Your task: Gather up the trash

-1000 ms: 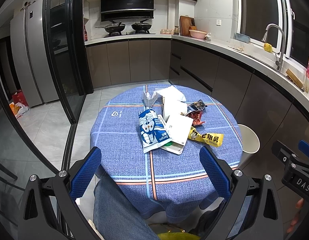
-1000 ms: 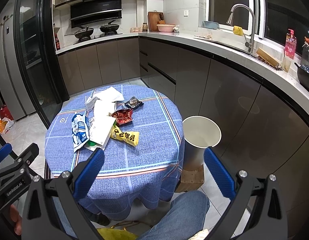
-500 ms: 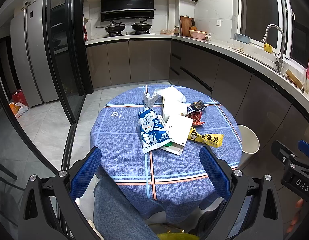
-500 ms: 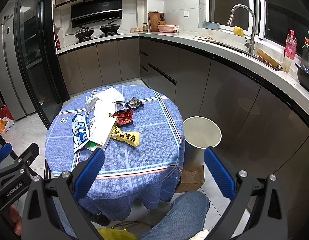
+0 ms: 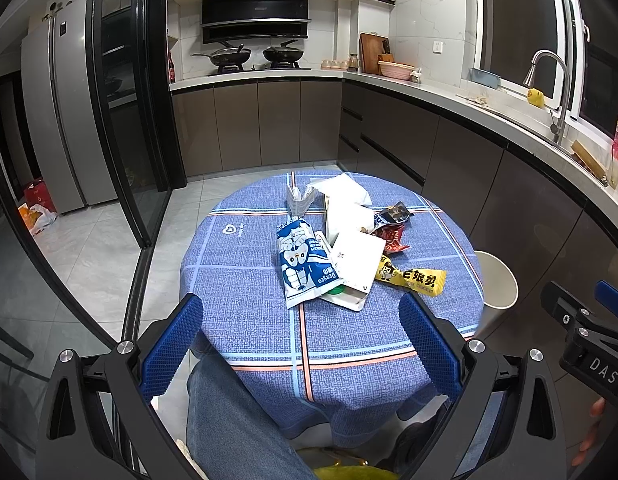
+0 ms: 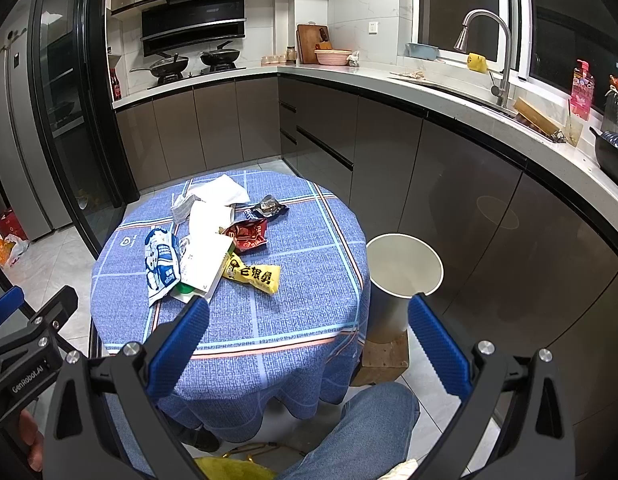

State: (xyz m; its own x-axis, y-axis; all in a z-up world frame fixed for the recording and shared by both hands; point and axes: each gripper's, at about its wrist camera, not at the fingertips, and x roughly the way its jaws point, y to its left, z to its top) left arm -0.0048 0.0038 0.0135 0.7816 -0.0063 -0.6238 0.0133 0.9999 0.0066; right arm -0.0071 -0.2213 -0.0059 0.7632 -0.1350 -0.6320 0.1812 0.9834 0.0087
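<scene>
A pile of trash lies on the round table with the blue checked cloth (image 5: pixel 245 280): a blue and white snack bag (image 5: pixel 303 264), white paper sheets (image 5: pixel 355 258), a yellow wrapper (image 5: pixel 415 280), a red wrapper (image 5: pixel 393 238), a dark wrapper (image 5: pixel 393 214) and crumpled paper (image 5: pixel 341 190). The same yellow wrapper (image 6: pixel 253 276) and blue bag (image 6: pixel 161 262) show in the right wrist view. A white bin (image 6: pixel 403 272) stands on a wooden block right of the table. My left gripper (image 5: pixel 301 316) and right gripper (image 6: pixel 309 318) are both open and empty, held short of the table's near edge.
Dark kitchen cabinets (image 6: pixel 389 148) curve along the back and right, with a sink tap (image 6: pixel 489 40) on the counter. A glass sliding door (image 5: pixel 125 120) and fridge (image 5: pixel 53 120) stand left. The person's jeans-clad legs (image 5: pixel 237 420) are below the table's near edge.
</scene>
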